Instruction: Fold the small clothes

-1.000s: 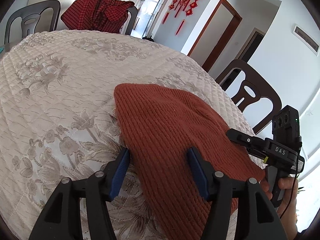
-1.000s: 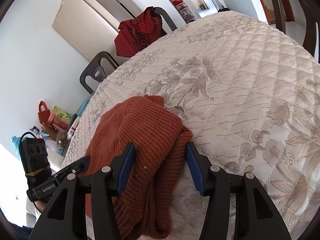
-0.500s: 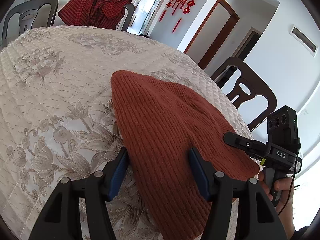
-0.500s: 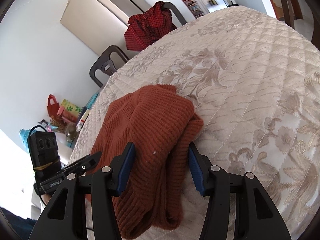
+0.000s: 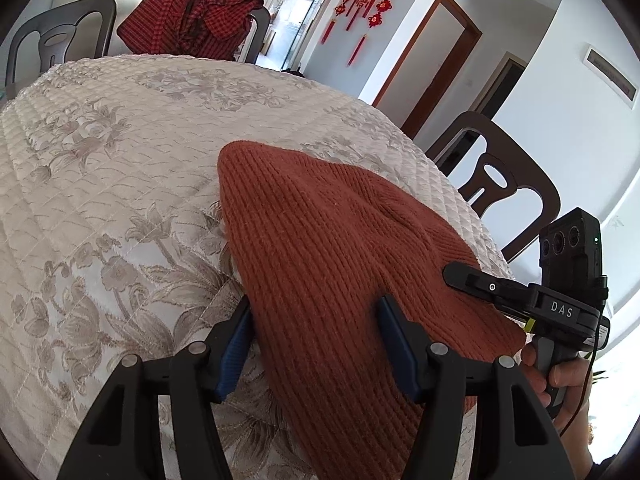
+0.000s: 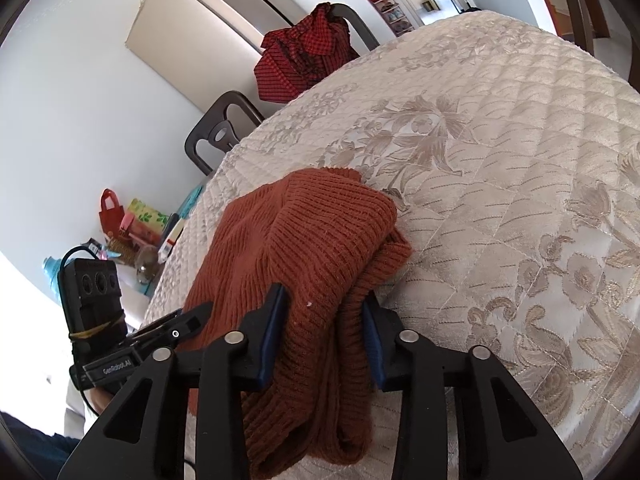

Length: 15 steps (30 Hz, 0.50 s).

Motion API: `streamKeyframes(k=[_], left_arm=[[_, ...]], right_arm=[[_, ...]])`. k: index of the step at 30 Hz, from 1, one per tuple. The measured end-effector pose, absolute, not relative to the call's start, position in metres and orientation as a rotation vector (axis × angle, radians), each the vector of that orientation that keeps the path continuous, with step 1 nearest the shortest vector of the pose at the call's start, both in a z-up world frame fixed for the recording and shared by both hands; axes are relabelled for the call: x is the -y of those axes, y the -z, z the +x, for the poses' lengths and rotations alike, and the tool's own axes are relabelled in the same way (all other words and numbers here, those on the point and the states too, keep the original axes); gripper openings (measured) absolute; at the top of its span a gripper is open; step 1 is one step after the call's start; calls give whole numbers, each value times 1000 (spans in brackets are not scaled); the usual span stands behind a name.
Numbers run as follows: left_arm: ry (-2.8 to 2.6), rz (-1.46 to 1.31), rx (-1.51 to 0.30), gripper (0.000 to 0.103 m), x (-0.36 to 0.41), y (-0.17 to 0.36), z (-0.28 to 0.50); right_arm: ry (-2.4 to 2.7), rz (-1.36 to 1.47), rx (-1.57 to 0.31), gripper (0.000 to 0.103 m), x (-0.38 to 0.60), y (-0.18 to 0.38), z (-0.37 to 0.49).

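**Rust knit on the table, both grippers over it**

I see the rust-orange ribbed knit garment (image 5: 340, 264) doubled over, lying on the cream quilted floral tablecloth (image 5: 100, 152). My left gripper (image 5: 316, 340) stands wide apart astride the knit's near edge. My right gripper (image 6: 324, 324) brackets the bunched fold, blue pads (image 6: 274, 332) against the fabric; can't tell if it's clamped.

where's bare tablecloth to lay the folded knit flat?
Bare tablecloth runs from the rust knit to the checked garment on the far chair. Crowded at the near edge: left gripper and right gripper both straddle the knit.
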State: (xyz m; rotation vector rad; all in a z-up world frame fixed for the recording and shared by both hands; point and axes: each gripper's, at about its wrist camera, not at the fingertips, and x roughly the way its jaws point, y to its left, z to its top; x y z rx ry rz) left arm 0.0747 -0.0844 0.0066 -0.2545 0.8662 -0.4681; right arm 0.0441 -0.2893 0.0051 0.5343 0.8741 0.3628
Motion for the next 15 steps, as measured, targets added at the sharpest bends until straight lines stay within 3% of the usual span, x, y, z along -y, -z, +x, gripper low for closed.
streamKeyframes(k=[8,15], left_arm=[[413,-225,-865,58,92,-8,75],[388,-172,-837,43,97,-18,65]], right_arm=[[-354,524,-870,30,289,-6,44],[-319,462,-861,25,278,-16,39]])
